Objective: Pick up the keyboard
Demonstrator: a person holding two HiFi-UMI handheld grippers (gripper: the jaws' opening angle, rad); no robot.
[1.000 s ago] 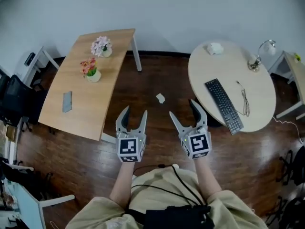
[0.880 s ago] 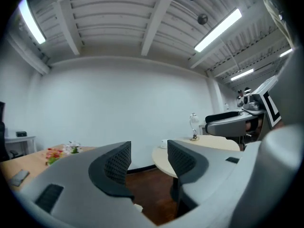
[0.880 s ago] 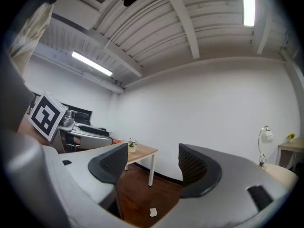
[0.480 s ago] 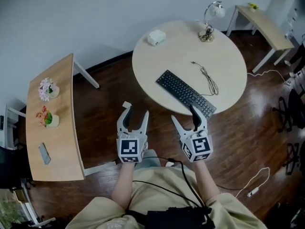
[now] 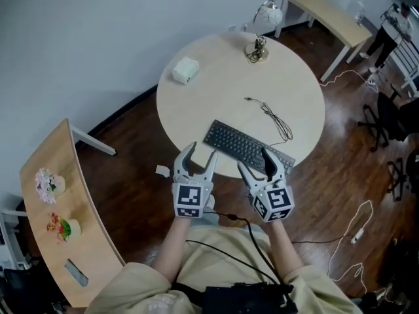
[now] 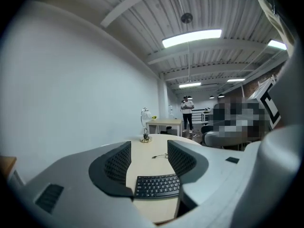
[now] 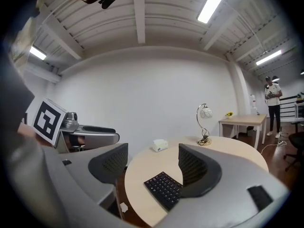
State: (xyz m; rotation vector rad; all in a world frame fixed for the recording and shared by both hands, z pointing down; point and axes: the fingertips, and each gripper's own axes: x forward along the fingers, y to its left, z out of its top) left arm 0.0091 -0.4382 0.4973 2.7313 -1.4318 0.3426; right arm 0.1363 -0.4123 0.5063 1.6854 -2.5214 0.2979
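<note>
The round surface [image 5: 196, 116] filled the middle of the head view, and the person stood at its near edge, probably to bring both arms within reach of the work. The black keyboard [image 5: 242, 146] lay flat and slantwise close to that near edge, its right end almost at the rim, so it looked reachable from the front without leaning.

The left tongs [image 5: 201, 152] and the right tongs [image 5: 254, 161] were held side by side just short of the keyboard and pointed toward it. Each had its jaws well apart with nothing clamped. Each gripper view showed the keyboard through the gap but beyond the pads, untouched. That spread likely readied them to take it.

The desk lamp [image 5: 262, 25], the white box [image 5: 185, 70] and the thin black cable [image 5: 272, 113] lay farther back, clear of the approach.
</note>
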